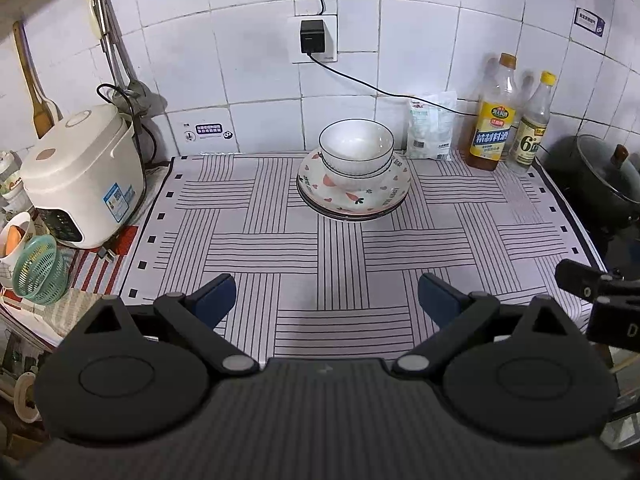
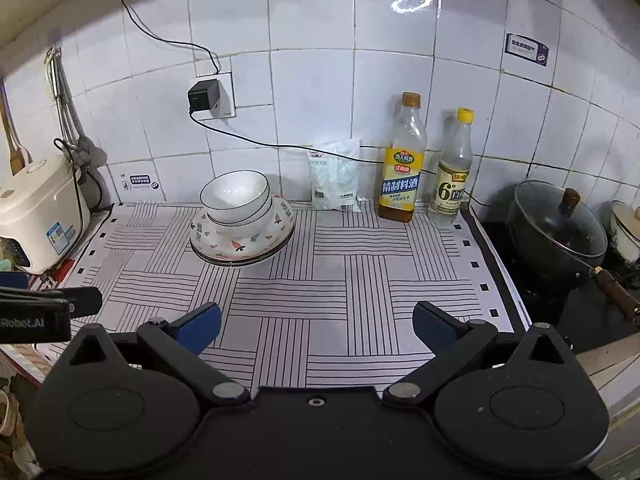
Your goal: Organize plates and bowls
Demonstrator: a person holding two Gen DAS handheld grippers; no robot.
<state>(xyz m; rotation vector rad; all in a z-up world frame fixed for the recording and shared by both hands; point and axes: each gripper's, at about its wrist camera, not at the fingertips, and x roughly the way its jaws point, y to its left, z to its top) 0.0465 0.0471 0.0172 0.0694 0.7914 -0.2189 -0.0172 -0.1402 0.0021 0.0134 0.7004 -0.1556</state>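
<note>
Two white bowls with a dark rim [image 1: 356,148] [image 2: 236,198] are nested and sit on a stack of plates; the top plate [image 1: 354,196] [image 2: 244,240] carries heart and carrot prints. The stack stands near the back wall on a striped cloth. My left gripper [image 1: 326,300] is open over the front of the cloth, well short of the stack, with nothing between its blue pads. My right gripper [image 2: 316,326] is open too, in front and to the right of the stack, also empty. Each gripper shows at the edge of the other's view.
A white rice cooker [image 1: 80,172] [image 2: 36,224] stands at the left, with a green basket [image 1: 36,270] in front of it. Two bottles [image 1: 494,116] [image 2: 402,164] and a white packet [image 1: 430,128] [image 2: 334,176] line the back wall. A lidded black pot [image 2: 560,232] sits on the stove at right.
</note>
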